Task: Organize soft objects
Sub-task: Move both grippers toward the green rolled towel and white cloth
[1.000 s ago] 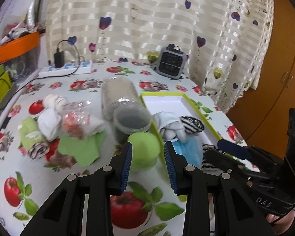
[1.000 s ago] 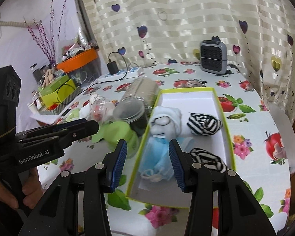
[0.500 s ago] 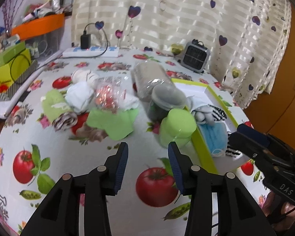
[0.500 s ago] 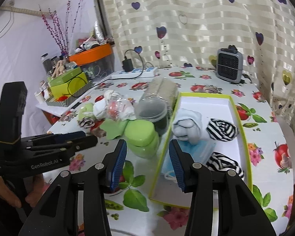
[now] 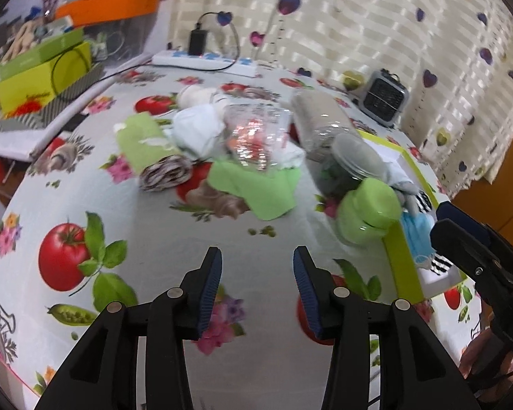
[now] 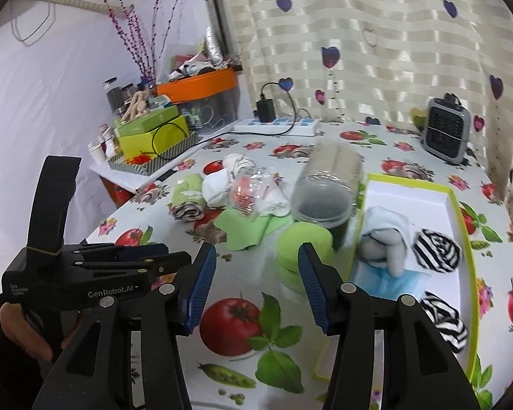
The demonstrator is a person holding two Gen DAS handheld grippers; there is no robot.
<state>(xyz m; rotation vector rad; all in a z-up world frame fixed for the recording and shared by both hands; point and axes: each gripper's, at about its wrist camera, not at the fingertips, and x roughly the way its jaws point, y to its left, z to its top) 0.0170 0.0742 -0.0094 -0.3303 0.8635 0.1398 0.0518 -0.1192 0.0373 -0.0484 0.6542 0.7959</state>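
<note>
A pile of soft things lies on the fruit-print tablecloth: a striped brown sock roll (image 5: 166, 172) (image 6: 187, 210), a green cloth (image 5: 256, 186) (image 6: 244, 229), a white sock (image 5: 196, 128) (image 6: 217, 186) and a green roll (image 5: 138, 138). A lime-edged white tray (image 6: 417, 193) (image 5: 398, 254) holds a grey-white sock bundle (image 6: 384, 239), two black-and-white striped socks (image 6: 436, 251) and a blue mask (image 6: 388, 282). My left gripper (image 5: 256, 283) is open and empty, above bare cloth short of the pile. My right gripper (image 6: 256, 280) is open and empty, left of the tray.
A clear jar (image 6: 328, 188) lies on its side beside the tray, with a green lid (image 6: 304, 249) (image 5: 369, 213) in front. A crumpled clear bag (image 5: 256, 136) sits in the pile. A small grey heater (image 6: 446, 135), a power strip (image 6: 277, 126) and boxes (image 6: 154, 133) stand behind.
Both grippers have drawn back and swung left, away from the tray and green lid, toward the pile. Both stay open and empty.
</note>
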